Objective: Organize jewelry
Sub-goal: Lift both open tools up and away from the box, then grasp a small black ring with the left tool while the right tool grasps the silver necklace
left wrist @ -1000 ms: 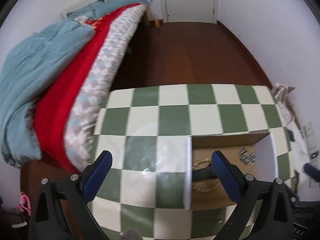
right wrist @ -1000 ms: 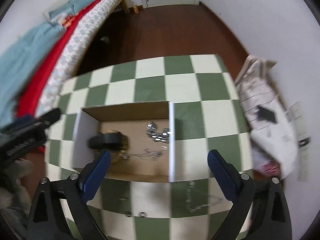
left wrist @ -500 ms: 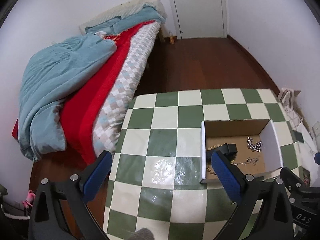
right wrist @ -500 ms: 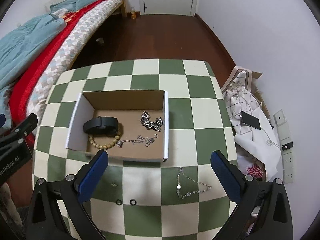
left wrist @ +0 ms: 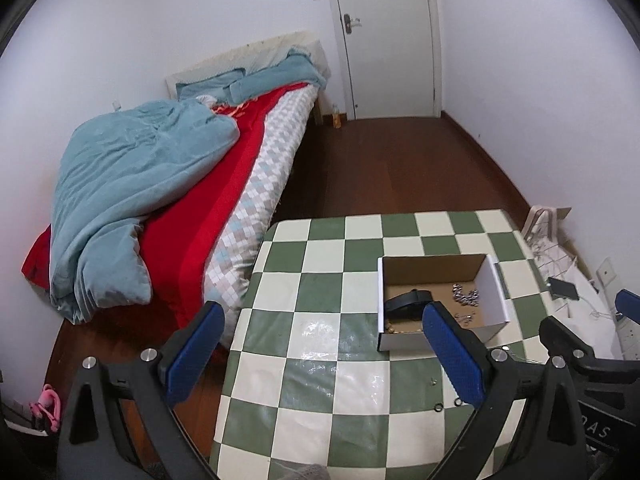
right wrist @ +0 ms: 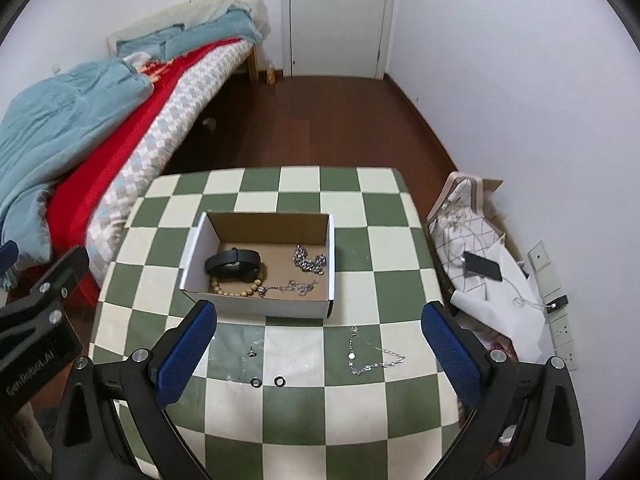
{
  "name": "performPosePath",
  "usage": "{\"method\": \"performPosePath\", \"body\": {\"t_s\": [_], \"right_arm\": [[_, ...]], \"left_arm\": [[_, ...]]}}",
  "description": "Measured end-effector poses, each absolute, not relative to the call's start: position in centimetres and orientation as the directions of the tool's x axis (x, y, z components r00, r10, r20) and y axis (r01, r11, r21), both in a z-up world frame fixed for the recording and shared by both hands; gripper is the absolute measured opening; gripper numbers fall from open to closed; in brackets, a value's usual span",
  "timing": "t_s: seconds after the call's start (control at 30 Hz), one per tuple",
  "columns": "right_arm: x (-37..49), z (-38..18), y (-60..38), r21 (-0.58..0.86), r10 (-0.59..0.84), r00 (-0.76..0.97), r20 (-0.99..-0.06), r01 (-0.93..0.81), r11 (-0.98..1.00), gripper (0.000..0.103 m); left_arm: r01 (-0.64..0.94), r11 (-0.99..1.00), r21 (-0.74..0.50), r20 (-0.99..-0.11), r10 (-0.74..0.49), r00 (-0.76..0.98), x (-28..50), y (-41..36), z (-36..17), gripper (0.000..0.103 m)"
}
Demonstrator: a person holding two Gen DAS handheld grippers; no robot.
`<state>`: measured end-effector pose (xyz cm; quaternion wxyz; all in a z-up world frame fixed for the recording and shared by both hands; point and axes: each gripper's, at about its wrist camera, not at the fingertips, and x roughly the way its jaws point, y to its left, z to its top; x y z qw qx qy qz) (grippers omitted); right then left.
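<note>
An open cardboard box [right wrist: 192, 258] [left wrist: 380, 280] sits mid-table on the green-and-white checked cloth [right wrist: 304, 408]. Inside lie a black band [right wrist: 234, 262], a wooden bead bracelet [right wrist: 236, 290], a silver chain heap [right wrist: 310, 262] and a thin chain [right wrist: 296, 286]. On the cloth in front of the box lie a silver necklace [right wrist: 370, 354], two small dark rings [right wrist: 266, 381] and a tiny stud [right wrist: 251, 353]. My right gripper [right wrist: 318, 354] hangs open high above these loose pieces, holding nothing. My left gripper [left wrist: 320, 352] is open and empty over the table's left part.
A bed [left wrist: 168, 184] with a teal blanket and red cover stands left of the table. On the right lie a patterned bag [right wrist: 464, 220], a phone [right wrist: 482, 266] on white paper and wall sockets [right wrist: 562, 328]. Brown floor runs back to a white door [right wrist: 338, 16].
Both grippers have pulled up and back from the box, so the whole table and room show now. The necklace, rings and stud on the cloth have come into view. Both stay open.
</note>
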<state>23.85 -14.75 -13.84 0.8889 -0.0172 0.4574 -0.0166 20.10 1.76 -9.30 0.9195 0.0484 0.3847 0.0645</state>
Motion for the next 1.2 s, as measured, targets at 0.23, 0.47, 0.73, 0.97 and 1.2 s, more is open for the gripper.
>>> {"method": "performPosePath", "body": {"t_s": [0.23, 0.47, 0.73, 0.97, 1.2], "right_arm": [[20.0, -10.7, -14.9, -0.040, -0.046, 0.640, -0.767, 0.024, 0.999, 0.103], [17.3, -10.5, -16.6, 0.036, 0.001, 0.647, -0.763, 0.041, 0.999, 0.103], [17.5, -20.1, -22.7, 0.114, 0.022, 0.495, -0.869, 0.158, 0.981, 0.051], [20.6, -28.9, -27.2, 0.151, 0.040, 0.402, -0.915, 0.249, 0.957, 0.051], [25.0, -33.9, -27.9, 0.107, 0.004, 0.354, -0.935, 0.270, 0.957, 0.052]], "left_arm": [[-0.123, 0.987, 0.106, -0.662, 0.162, 0.732, 16.9, 2.4, -7.4, 0.101], [-0.176, 0.971, 0.159, -0.650, 0.237, 0.721, 15.7, 2.6, -9.2, 0.101], [-0.216, 0.931, 0.294, -0.714, 0.364, 0.598, 17.0, 2.4, -16.9, 0.102], [-0.189, 0.915, 0.357, -0.765, 0.403, 0.503, 19.2, 1.6, -22.2, 0.102], [-0.128, 0.924, 0.361, -0.808, 0.378, 0.451, 20.4, -0.2, -25.0, 0.101]]}}
